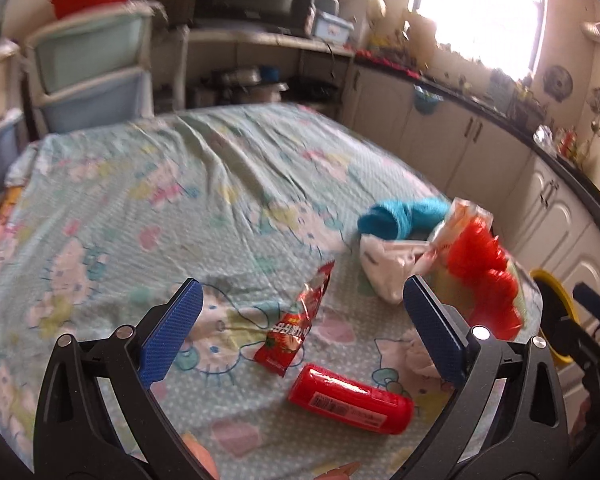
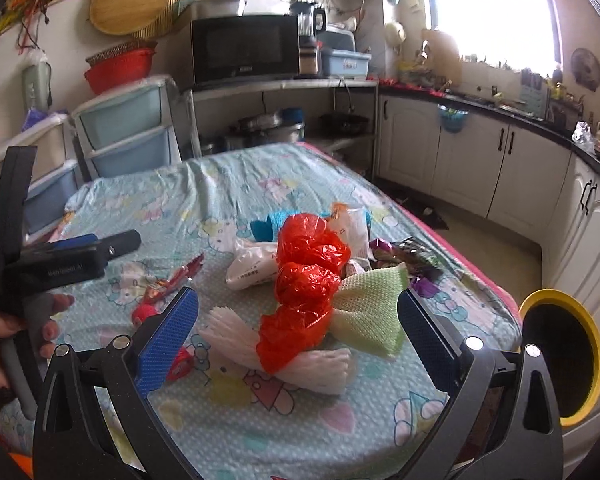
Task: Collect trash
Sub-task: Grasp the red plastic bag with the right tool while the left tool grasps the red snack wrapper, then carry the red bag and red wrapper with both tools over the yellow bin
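**Light litter spread on the worktop, both grippers empty**

The worktop [image 2: 260, 184] carries the trash; the yellow-rimmed bin [image 2: 560, 360] waits at 3 o'clock off its edge. Largest is the red plastic bag [image 2: 304, 280], soft and slippery, I judge; I'd pinch a bunched fold. The green foam net [image 2: 372, 312] should squash easily. My right gripper [image 2: 296, 336] hovers over both, jaws apart. My left gripper [image 1: 300, 332] hangs low, spread wide around the crinkly snack wrapper [image 1: 296, 328], red roll [image 1: 350, 398] at 5 o'clock.
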Tool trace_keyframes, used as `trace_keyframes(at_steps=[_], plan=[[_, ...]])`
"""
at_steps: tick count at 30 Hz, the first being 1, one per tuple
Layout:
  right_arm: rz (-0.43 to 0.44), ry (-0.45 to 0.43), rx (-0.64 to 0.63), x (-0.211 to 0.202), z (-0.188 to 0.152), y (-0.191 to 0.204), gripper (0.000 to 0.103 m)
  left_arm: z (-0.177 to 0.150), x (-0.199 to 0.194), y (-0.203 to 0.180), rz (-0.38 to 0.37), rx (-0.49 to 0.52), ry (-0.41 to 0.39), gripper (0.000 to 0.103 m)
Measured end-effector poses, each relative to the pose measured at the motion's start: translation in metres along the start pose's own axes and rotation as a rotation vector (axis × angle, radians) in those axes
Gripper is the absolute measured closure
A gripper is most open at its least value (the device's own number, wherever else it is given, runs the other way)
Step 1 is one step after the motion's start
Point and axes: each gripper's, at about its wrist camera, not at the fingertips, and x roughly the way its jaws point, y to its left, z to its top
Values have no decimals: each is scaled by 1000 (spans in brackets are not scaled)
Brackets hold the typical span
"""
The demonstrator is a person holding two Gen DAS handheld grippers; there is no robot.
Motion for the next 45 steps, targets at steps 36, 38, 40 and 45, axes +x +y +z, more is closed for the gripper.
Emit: trace_keyframes(at_steps=[36,38,40,45], plan=[[139,77,127,31,28,-41,67,27,25,-29,-131,75,110,95],[130,66,133,24,29,-46,67,33,18,-45,-167,91,88,97],[115,53,140,17,30,-53,67,37,13,-59,-193,108,72,98],[84,30,160,-2,28,-72,67,42,6,-98,-254,151,47,98]])
